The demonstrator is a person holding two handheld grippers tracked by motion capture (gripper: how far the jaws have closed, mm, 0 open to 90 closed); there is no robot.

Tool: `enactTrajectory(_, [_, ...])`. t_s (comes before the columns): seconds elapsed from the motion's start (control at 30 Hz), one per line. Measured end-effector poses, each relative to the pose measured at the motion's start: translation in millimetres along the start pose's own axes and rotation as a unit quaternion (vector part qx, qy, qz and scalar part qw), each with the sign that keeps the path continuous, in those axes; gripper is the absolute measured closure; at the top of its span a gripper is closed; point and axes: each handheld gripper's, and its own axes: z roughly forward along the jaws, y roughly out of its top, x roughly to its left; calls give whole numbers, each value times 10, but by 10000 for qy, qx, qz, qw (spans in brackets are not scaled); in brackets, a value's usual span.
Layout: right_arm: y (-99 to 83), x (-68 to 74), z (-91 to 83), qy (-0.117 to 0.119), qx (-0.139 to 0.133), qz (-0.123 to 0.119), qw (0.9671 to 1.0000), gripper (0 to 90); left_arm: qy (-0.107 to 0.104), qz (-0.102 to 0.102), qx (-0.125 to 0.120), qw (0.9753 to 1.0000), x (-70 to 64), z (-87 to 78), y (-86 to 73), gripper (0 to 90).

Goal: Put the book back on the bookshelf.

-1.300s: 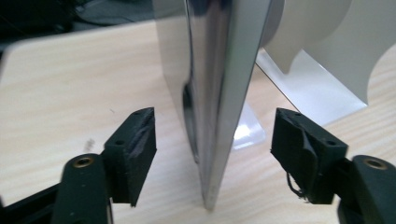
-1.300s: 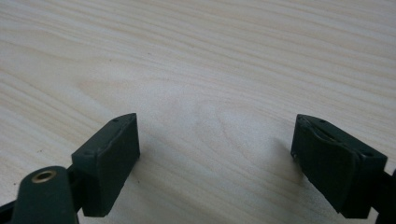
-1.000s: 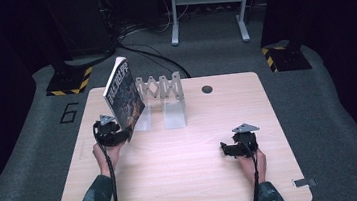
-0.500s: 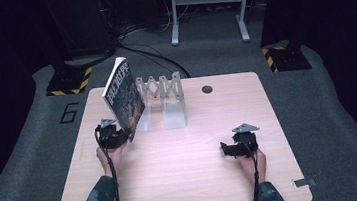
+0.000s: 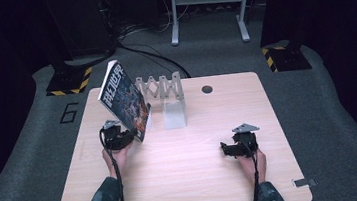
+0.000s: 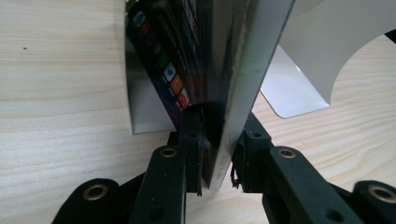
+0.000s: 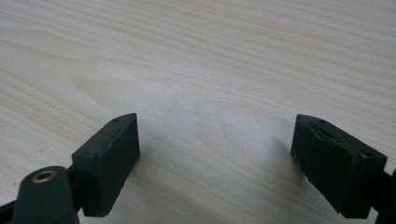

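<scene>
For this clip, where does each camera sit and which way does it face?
High view: above the person's side, facing forward and down on the light wooden table; both forearms and each hand-held gripper show.
Left gripper view: rides the left hand-held gripper, looking along jaws shut on the dark-covered book.
Right gripper view: rides the right hand-held gripper, jaws apart over bare wood.
Shared: the high view also shows the book and white expandable book rack.

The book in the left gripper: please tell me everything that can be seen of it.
The book is a thin paperback with a glossy dark cover, white lettering and small colourful pictures. It stands tilted, its top leaning toward the table's left-rear corner, at the left end of the white folding rack. The left gripper is shut on its lower edge, one jaw on each side. Whether it touches the wooden table cannot be told.
</scene>
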Motion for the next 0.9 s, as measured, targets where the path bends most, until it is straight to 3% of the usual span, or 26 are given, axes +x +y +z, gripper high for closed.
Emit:
enactTrajectory(0.8, [2, -8, 4, 12, -17, -48, 10000, 149, -398, 292, 257, 9984, -224, 68, -50, 702])
enactTrajectory(0.9, [2, -8, 5, 11, -17, -46, 10000, 150, -535, 380, 486, 9967, -244, 120, -62, 702])
